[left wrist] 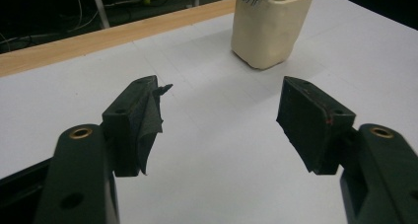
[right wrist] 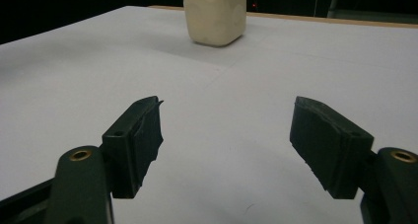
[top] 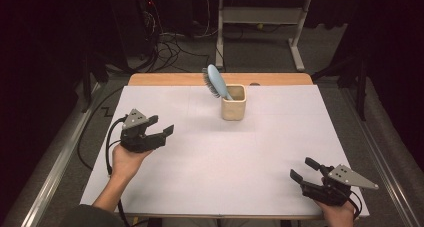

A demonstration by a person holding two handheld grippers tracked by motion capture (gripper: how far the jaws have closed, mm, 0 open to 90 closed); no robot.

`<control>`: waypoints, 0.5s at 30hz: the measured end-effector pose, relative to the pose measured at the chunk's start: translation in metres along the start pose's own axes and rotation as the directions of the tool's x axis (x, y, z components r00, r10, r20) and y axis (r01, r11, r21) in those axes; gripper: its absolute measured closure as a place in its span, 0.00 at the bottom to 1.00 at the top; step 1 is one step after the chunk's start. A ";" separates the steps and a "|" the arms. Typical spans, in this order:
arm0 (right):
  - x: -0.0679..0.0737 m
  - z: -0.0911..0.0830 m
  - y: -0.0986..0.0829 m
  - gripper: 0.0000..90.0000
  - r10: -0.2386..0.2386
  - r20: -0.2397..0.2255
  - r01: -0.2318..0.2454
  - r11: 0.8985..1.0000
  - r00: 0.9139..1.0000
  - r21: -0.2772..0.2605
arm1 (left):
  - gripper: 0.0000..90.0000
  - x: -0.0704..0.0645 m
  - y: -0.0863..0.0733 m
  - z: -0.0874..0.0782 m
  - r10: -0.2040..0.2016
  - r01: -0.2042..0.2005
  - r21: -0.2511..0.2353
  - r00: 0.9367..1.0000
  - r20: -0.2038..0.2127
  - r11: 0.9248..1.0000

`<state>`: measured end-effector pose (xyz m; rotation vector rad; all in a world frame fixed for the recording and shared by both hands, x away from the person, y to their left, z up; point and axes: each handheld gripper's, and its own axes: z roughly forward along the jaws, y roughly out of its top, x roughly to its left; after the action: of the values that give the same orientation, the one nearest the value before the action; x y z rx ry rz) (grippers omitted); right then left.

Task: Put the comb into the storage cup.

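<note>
Hairbrush (top: 215, 80) stands in a cup (top: 234, 103), well beyond left tongs (top: 161, 126) and right tongs (top: 302, 169), both spread apart, empty.

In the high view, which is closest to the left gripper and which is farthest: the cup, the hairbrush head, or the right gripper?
From the left gripper, at the table's left:
1. Cup: nearest, standing toward the far middle of the table.
2. Hairbrush head: next, sticking up and leaning left out of the cup.
3. Right gripper: farthest, at the near right corner.
</note>
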<state>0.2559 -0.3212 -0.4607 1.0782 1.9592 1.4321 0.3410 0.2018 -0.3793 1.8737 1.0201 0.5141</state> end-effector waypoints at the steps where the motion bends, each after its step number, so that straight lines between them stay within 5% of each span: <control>1: 0.000 0.000 0.000 0.32 0.000 0.000 0.000 1.000 1.000 -0.001 | 0.38 0.001 -0.001 0.000 -0.003 0.003 -0.002 1.000 -0.002 1.000; 15: 0.000 0.000 0.000 0.32 0.001 0.002 -0.001 1.000 1.000 -0.001 | 0.38 0.005 -0.011 -0.008 -0.019 0.019 -0.005 1.000 -0.009 1.000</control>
<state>0.2560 -0.3210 -0.4608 1.0798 1.9570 1.4316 0.3332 0.2131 -0.3852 1.8570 1.0408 0.5146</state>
